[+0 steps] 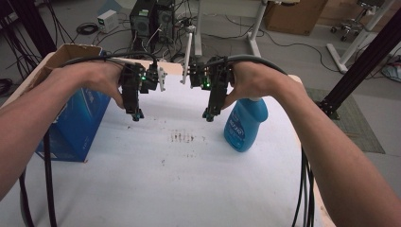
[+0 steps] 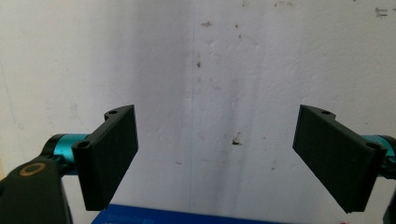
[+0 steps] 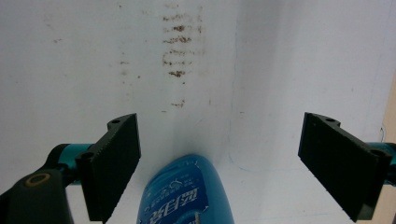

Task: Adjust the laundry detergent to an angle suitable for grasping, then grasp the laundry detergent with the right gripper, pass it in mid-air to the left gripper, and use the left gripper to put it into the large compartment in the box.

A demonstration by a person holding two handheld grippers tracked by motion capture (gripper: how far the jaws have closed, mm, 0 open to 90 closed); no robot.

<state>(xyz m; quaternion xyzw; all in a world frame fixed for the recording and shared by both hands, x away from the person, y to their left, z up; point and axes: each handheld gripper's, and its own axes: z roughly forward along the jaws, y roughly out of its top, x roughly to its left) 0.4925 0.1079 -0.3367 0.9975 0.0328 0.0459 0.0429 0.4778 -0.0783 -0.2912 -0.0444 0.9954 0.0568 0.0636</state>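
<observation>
STEP: pre-grasp, both raised mid-frame | L gripper [image 1: 137,115]: jaws apart, empty | R gripper [image 1: 209,116]: jaws apart, empty, above blue spray bottle [image 1: 245,124] | NEXT (est.): lower R, straddle bottle, close.

One blue bottle [image 1: 246,124], one blue box [image 1: 78,124] and two grippers are on view.

Brown stains [image 1: 182,137] on white table [image 1: 189,189]; computers [image 1: 153,19] behind
</observation>
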